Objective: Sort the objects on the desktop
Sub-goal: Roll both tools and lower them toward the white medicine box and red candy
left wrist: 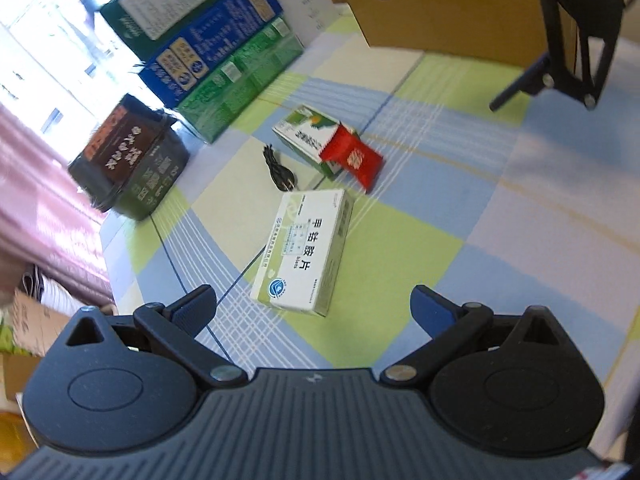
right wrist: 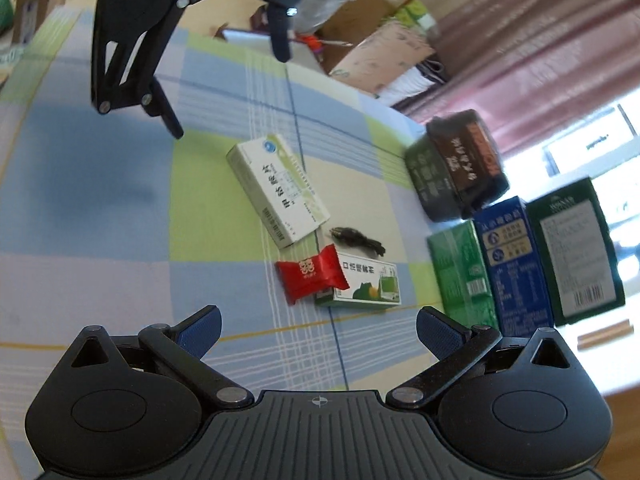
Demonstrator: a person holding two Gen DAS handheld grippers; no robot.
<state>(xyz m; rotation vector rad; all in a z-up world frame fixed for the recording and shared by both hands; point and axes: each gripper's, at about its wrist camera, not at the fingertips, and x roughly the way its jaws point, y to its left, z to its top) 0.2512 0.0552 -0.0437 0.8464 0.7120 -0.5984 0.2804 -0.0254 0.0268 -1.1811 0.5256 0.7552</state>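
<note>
Left tongs (left wrist: 314, 304) and right tongs (right wrist: 318, 326) both spread, holding nothing, above the checked table (left wrist: 500, 216). Red crinkled candy wrapper (right wrist: 310, 278) lies partly on the small green-and-white cardboard box (right wrist: 366, 286); white rectangular medicine box (left wrist: 306, 252) sits nearby.

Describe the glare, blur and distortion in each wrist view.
Left wrist view: the window at upper left is blown out white, the stacked cartons and dark tin are motion-smeared, the white medicine box reads sharper, and the tablecloth lines bow with fisheye curvature. Right wrist view: glare burns out the right-edge window, the curtain is soft, and a blurry shadow falls on the cloth at left.
</note>
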